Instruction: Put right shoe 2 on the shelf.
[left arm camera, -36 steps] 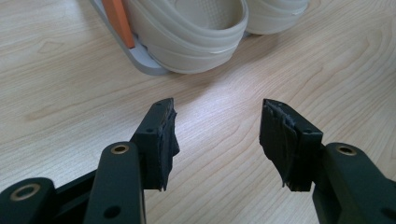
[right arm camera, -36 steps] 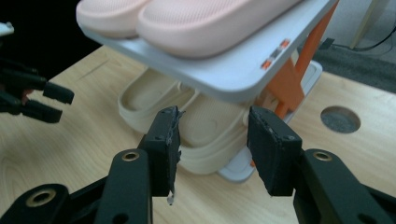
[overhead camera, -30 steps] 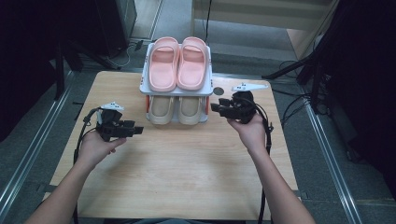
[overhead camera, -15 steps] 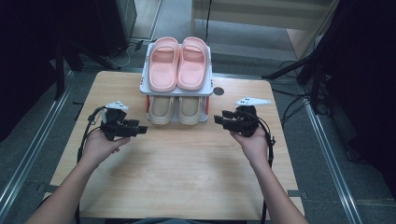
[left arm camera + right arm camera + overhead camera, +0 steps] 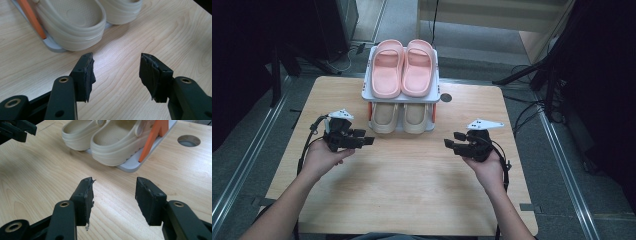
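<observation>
Two beige clogs [image 5: 402, 118] lie lengthwise, heels toward the person.

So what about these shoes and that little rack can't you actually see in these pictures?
- Beige clogs: in the high view the rack's top shelf covers their front halves.
- Same clogs in the left gripper view and the right gripper view: cut off by the top edge.
- Pink slippers: their soles rest out of sight on the shelf.
- Orange rack support: its top is cut off by the edge.
</observation>
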Demonstrator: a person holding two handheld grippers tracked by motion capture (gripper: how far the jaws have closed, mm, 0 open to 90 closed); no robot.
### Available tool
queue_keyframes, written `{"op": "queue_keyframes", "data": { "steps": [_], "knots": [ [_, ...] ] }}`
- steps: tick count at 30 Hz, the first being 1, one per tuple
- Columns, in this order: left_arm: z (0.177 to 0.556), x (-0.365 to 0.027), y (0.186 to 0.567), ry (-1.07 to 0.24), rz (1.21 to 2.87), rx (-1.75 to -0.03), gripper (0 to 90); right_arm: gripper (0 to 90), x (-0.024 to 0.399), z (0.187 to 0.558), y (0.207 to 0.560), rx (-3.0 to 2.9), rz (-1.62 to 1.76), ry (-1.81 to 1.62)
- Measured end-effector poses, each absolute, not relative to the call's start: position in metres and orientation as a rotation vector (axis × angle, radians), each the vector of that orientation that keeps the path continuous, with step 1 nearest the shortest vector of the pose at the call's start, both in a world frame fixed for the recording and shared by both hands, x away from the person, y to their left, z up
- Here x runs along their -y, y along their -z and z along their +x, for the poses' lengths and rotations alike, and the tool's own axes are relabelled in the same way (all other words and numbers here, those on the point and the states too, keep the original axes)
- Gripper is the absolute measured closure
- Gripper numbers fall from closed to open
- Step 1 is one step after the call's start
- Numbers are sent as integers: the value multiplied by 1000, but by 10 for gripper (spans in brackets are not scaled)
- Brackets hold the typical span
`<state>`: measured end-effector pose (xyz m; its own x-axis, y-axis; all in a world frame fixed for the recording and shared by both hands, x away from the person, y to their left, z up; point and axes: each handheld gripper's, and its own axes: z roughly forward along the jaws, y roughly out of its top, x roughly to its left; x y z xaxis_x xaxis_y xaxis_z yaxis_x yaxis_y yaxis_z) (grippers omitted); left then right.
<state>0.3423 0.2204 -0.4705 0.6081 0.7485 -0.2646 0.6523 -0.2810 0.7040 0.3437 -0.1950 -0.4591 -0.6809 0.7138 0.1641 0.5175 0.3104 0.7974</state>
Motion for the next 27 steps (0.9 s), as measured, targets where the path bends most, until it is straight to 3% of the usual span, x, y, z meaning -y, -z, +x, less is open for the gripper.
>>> {"op": "queue_keyframes", "data": {
  "steps": [27],
  "knots": [
    [346, -216, 475, -134, 2018, -1099, 444, 480, 197, 343, 475, -2367, 1150, -1311]
  ]
}}
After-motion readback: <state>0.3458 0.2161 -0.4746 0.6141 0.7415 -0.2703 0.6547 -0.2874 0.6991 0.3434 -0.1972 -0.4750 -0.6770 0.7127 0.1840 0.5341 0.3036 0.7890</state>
